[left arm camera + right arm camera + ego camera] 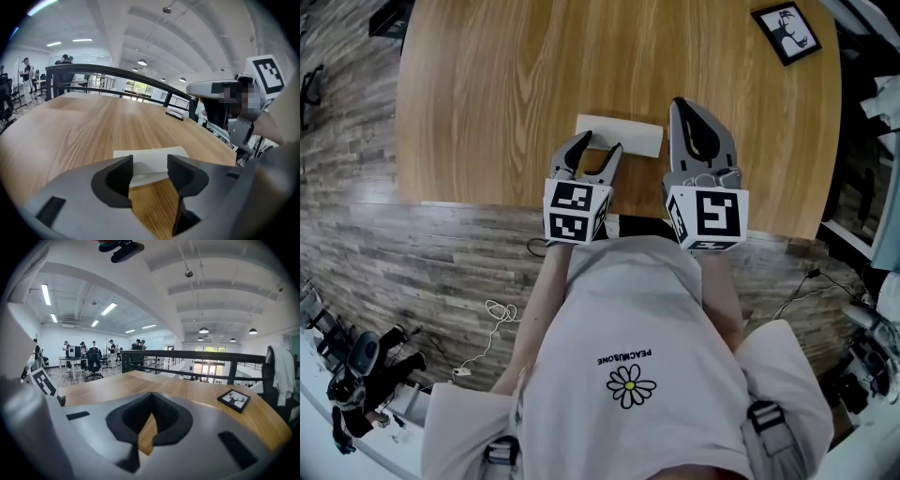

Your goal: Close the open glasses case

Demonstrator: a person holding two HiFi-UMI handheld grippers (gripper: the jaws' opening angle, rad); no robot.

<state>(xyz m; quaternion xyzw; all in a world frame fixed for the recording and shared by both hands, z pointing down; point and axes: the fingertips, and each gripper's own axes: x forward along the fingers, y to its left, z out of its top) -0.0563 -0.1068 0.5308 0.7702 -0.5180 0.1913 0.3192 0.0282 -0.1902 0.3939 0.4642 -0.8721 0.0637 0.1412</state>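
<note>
Head view: glasses case (628,134) lies on the wooden bench (487,94), near the front edge and just ahead of both tools. Its long axis runs left-right, square across the reach.

The left gripper (602,142) is nearer. Its tips sit at the case's near long side, over the left half. I can't tell if they touch it. The left gripper view shows its fingers (117,180) partly open w/ nothing held. The case's near face shows thru the gap, w/ bare wood below it.

The right gripper (680,105) is just beside the case's right end, w/ its tip past the far edge. The right gripper view shows its fingers (171,420) closed tip to tip and holding nothing. That view shows only bench wood ahead and a small framed picture (233,400) well off.

The case looks plain white, low and boxy w/ rounded corners. From here it reads as a flat slab. The lid, hinge side and how far open it is can't be made out. Probably the left tool starts the move, and the lid edge needs finding first.
</note>
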